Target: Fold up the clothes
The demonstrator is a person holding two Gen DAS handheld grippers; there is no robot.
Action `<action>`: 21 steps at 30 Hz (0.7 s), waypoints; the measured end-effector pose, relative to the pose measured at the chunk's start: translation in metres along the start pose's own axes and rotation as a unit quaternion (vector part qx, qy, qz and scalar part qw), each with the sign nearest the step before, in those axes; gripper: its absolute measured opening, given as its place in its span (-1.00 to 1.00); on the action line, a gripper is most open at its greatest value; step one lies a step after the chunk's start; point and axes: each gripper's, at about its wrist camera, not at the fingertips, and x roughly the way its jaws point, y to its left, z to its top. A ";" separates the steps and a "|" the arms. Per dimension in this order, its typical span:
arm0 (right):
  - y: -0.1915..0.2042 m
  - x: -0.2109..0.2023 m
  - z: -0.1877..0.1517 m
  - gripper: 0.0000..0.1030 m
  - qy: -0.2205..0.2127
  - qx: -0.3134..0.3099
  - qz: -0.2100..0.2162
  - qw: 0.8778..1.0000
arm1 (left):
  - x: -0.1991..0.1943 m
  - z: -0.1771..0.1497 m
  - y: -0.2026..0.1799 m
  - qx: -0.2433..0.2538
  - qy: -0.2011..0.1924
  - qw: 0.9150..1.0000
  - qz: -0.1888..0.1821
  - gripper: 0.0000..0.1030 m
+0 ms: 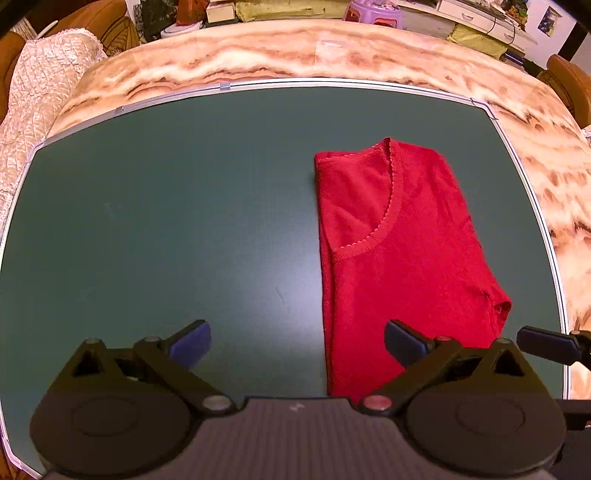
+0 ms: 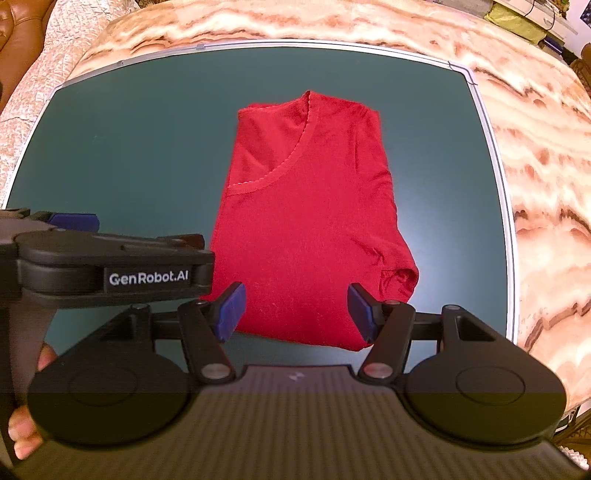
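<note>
Left gripper (image 1: 297, 343): jaws spread wide, nothing between the blue pads (image 1: 192, 345), hovering over bare green mat (image 1: 166, 221) at the near edge, just left of the garment. Red sweater (image 2: 306, 221): folded lengthwise into a narrow panel, neckline toward the far end, a sleeve cuff bunched at the near right corner, lying flat on the mat's right half. Right gripper (image 2: 295, 314): also wide open, empty, poised above the sweater's near hem. Marbled table (image 1: 332, 48) around the mat; purple stool (image 1: 373, 11) far beyond.
</note>
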 end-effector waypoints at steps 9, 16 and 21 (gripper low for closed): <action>0.000 -0.005 -0.017 0.34 -0.009 -0.007 0.003 1.000 | -0.009 -0.022 -0.003 -0.008 -0.021 1.000 -0.013 0.99; -0.003 -0.013 -0.035 0.34 -0.029 -0.005 0.015 0.999 | -0.017 -0.039 -0.002 -0.019 -0.031 0.999 -0.023 0.99; -0.005 -0.019 -0.052 0.34 -0.039 0.001 0.032 0.999 | -0.025 -0.054 -0.005 -0.019 -0.042 0.999 -0.021 0.99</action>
